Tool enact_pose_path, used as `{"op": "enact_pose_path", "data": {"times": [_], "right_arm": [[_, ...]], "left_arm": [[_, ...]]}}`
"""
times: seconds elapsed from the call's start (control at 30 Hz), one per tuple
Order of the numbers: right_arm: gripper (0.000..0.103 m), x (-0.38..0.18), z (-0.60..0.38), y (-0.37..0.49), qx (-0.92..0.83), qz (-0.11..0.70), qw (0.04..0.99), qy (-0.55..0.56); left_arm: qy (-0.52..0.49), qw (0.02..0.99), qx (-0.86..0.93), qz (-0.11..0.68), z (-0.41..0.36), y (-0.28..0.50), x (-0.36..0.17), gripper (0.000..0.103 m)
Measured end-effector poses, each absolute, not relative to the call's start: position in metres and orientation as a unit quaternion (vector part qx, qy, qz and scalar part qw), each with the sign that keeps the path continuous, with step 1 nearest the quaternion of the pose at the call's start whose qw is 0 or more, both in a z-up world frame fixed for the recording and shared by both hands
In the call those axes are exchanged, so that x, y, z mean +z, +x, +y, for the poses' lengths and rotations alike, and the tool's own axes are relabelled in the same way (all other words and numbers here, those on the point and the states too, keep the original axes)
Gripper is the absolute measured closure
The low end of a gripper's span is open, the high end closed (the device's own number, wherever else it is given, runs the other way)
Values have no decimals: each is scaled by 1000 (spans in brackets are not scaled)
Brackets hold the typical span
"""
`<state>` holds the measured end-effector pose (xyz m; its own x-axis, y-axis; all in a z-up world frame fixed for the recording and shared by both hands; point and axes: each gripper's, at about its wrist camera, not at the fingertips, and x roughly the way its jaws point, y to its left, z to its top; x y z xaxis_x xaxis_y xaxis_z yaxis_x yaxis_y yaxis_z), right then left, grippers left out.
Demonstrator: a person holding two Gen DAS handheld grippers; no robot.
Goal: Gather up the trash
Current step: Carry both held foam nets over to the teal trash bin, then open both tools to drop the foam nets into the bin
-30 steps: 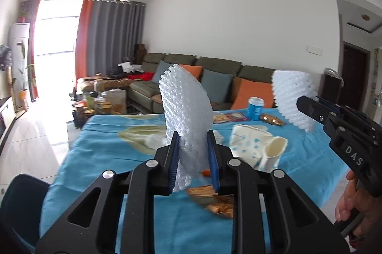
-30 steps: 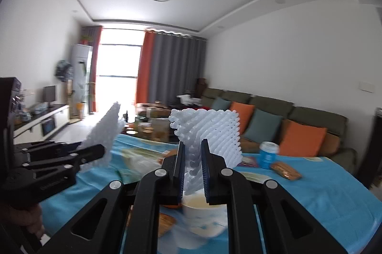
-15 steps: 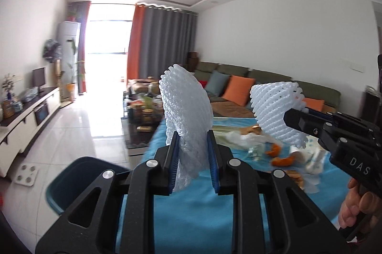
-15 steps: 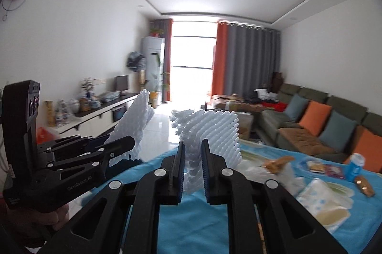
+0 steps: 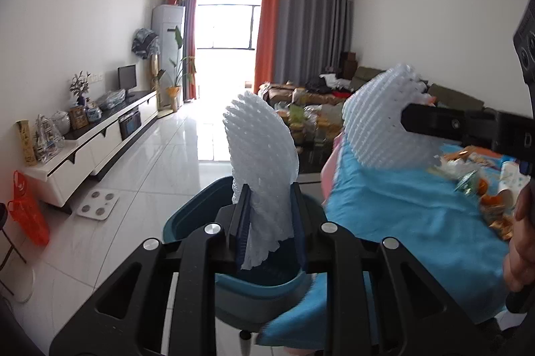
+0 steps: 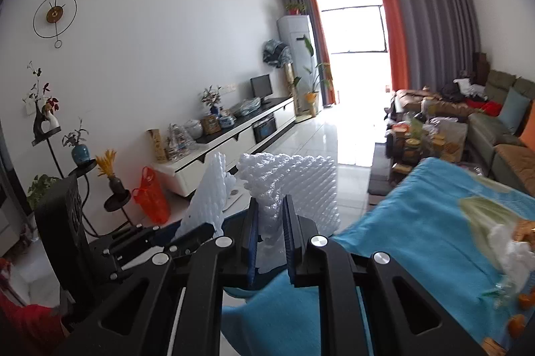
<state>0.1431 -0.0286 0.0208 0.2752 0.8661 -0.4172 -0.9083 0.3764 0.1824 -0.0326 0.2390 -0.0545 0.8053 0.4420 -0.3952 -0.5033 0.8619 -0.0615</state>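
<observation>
Left gripper (image 5: 269, 218) and right gripper (image 6: 271, 235) each clamping a foam net (image 5: 260, 155), carrying to teal bin (image 5: 187, 215); next: centre over it, release

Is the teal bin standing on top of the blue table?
No, the teal bin stands on the white floor beside the blue table.

teal bin (image 5: 187, 218) open below, table edge (image 5: 337, 188) beside

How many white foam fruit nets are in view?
2. One foam net is clamped in the left tool, above the teal bin. The other foam net is clamped in the right tool.
</observation>
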Motion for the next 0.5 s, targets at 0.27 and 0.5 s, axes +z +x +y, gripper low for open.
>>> {"op": "enact_pose_path", "data": {"times": [0.27, 0.5], "right_arm": [[90, -20, 35, 180, 584, 354, 730, -9], [89, -65, 60, 228, 554, 474, 683, 39]], "left_arm": [[-113, 930, 260, 234, 263, -4, -92, 79], [-134, 923, 243, 266, 282, 47, -121, 76]]}}
